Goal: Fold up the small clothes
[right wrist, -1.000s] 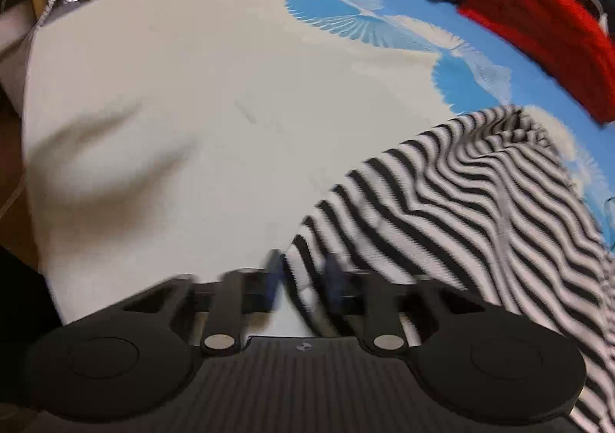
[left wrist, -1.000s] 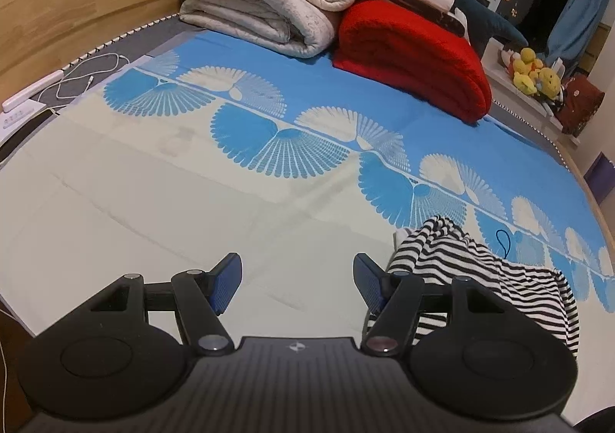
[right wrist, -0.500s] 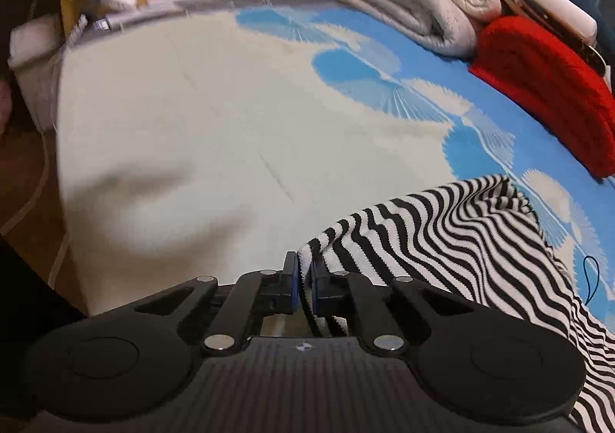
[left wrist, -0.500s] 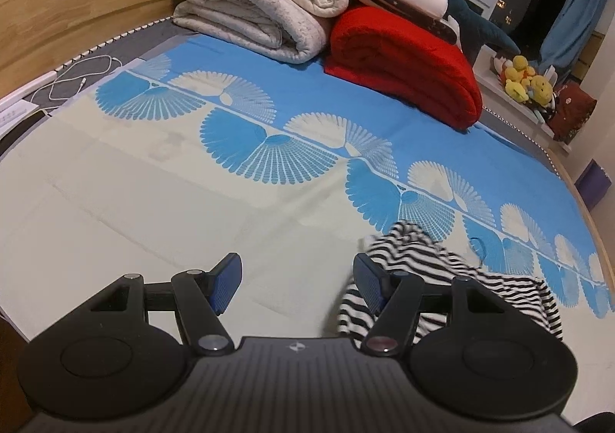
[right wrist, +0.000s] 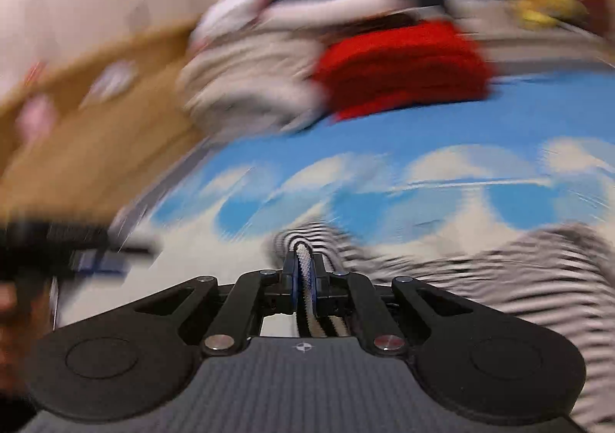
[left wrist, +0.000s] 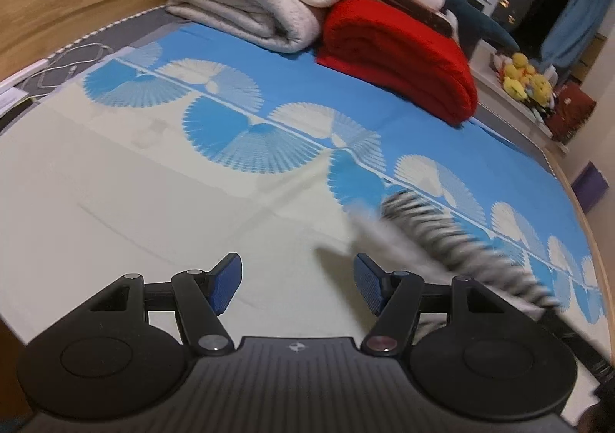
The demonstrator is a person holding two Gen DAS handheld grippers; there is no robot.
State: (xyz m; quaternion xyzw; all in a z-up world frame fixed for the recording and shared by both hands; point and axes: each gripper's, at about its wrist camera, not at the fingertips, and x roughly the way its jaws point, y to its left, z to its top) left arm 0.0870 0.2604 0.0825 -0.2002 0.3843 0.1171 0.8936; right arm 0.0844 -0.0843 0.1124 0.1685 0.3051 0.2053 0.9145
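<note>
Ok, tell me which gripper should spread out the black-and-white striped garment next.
Probably the right gripper: its jaws are already clamped on an edge of the black-and-white striped garment, so it can pull the cloth flat. The left gripper is open and empty over the pale bedsheet, beside the garment.

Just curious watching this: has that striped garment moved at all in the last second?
Yes. The striped garment, pinched by the right gripper, has swung up toward the red blanket.

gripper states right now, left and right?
Left gripper: open, holding nothing.
Right gripper: closed on an edge of the striped garment.
</note>
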